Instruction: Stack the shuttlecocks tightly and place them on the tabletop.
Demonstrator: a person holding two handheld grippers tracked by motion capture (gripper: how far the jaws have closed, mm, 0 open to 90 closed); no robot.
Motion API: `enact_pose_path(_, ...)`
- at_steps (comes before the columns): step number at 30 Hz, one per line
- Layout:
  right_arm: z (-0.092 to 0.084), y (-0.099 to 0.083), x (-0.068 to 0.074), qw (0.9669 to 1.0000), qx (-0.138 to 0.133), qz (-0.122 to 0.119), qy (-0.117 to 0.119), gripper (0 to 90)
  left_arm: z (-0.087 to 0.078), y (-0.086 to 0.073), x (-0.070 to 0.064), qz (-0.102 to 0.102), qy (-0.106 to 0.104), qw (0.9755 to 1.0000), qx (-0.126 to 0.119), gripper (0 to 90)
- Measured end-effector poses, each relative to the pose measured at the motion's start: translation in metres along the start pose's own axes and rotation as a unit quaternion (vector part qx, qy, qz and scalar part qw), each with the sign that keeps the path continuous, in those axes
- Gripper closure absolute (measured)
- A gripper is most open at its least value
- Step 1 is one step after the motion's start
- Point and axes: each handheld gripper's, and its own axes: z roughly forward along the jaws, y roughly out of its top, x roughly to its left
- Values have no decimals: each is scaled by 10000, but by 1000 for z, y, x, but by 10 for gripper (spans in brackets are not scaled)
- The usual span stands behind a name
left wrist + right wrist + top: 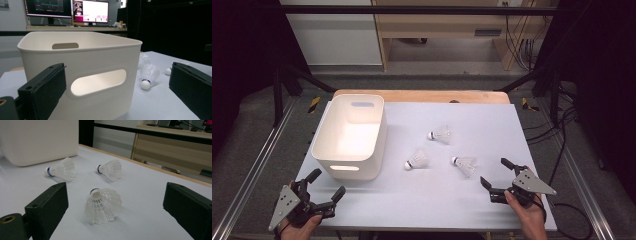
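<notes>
Jaws of both grippers spread, holding nothing, at the table's [422, 210] near edge.

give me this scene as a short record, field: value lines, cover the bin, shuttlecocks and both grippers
surface: pale sheet over a wooden table
bin: white bin with handle slots, upright at the left, looks empty
shuttlecocks: three, all lying on the sheet right of the bin, none in it
nearest bin: middle shuttlecock
farthest back: rear shuttlecock
nearest right gripper: front shuttlecock
left gripper: open, holding nothing, facing the bin's near wall
right gripper: open, holding nothing, aimed at the front shuttlecock
</notes>
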Motion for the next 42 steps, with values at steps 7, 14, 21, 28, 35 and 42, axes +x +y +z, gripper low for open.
enact_pose_path(7,-2,-1,0,10000,39,13,-77,54,1,2,-15,232,-215,9989,345,13)
enact_pose_path(14,-4,-1,-1,9998,-2,92,-167,49,33,19,-73,823,-1030,9855,1065,27)
enact_pose_path(21,-4,-1,-2,9998,-15,116,-177,46,91,28,-114,1332,-1487,9667,1599,28)
enact_pose_path(28,-5,-1,-1,9998,-20,119,-166,45,153,33,-124,1638,-1533,9513,2114,27)
enact_pose_path(35,-4,-1,-2,9998,-30,143,-160,45,182,36,-116,1675,-1367,9467,2387,33)
enact_pose_path(42,-4,-1,-1,9997,-27,174,-139,45,200,28,-112,1749,-1281,9380,2706,36)
